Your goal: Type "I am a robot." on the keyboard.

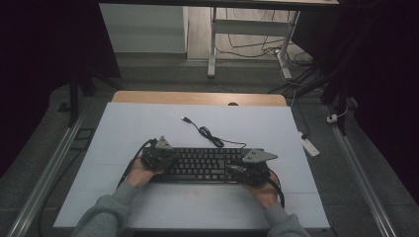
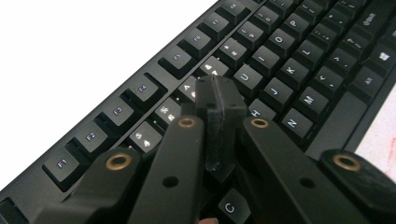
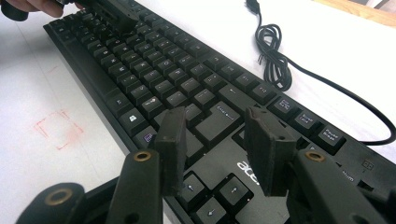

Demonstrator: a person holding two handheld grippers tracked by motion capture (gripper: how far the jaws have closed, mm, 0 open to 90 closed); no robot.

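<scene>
A black keyboard [image 1: 202,165] lies across the middle of the white tabletop [image 1: 148,123]. Its black cable [image 1: 207,133] coils behind it and ends in a loose USB plug [image 1: 186,119]. My left gripper [image 1: 168,158] is over the keyboard's left half. In the left gripper view its pads [image 2: 219,116] are pressed together, shut on nothing, with the tips down among the letter keys [image 2: 280,42]. My right gripper [image 3: 215,119] stands open over the keyboard's right end, with the arrow keys [image 3: 212,193] and the printed logo below its jaws. The right gripper view also has the left gripper [image 3: 112,16] at the keyboard's far end.
A faint red square mark [image 3: 58,128] is on the tabletop in front of the keyboard. The table's wooden far edge [image 1: 197,97] lies beyond the white top. On the floor behind are desk legs [image 1: 212,44], loose wires and a white power strip [image 1: 310,146].
</scene>
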